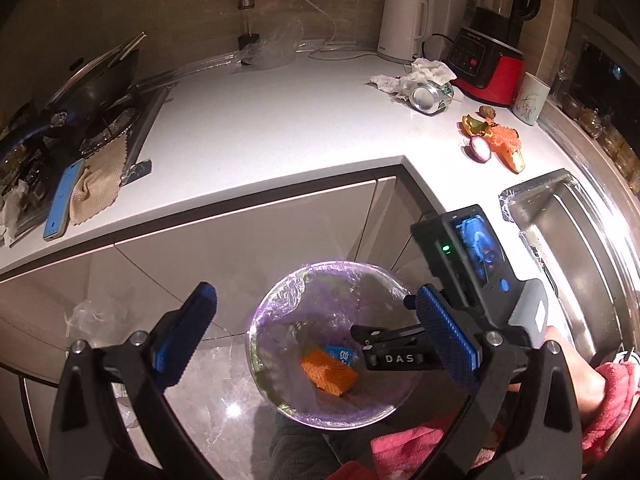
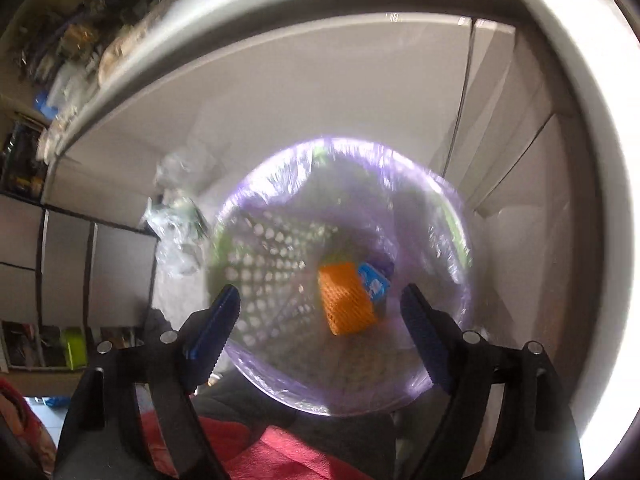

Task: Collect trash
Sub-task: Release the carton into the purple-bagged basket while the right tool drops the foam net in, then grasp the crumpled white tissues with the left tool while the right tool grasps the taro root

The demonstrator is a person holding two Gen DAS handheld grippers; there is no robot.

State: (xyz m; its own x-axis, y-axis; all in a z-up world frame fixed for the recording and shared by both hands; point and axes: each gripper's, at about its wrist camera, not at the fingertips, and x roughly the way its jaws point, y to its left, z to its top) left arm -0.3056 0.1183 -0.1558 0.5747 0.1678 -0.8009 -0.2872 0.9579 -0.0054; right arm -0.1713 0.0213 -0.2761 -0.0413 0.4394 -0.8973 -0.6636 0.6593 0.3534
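Observation:
A round bin lined with a purple bag stands on the floor below the counter. In it lie an orange foam net and a blue wrapper. My left gripper is open and empty above the bin. My right gripper is open and empty over the bin mouth; its body shows in the left wrist view. On the white counter lie crumpled tissue, a crushed can and fruit peels with a purple onion half.
A white kettle, a red blender and a cup stand at the back right. A steel sink is at the right. A pan, cloth and blue phone lie at the left. A clear plastic bag lies on the floor.

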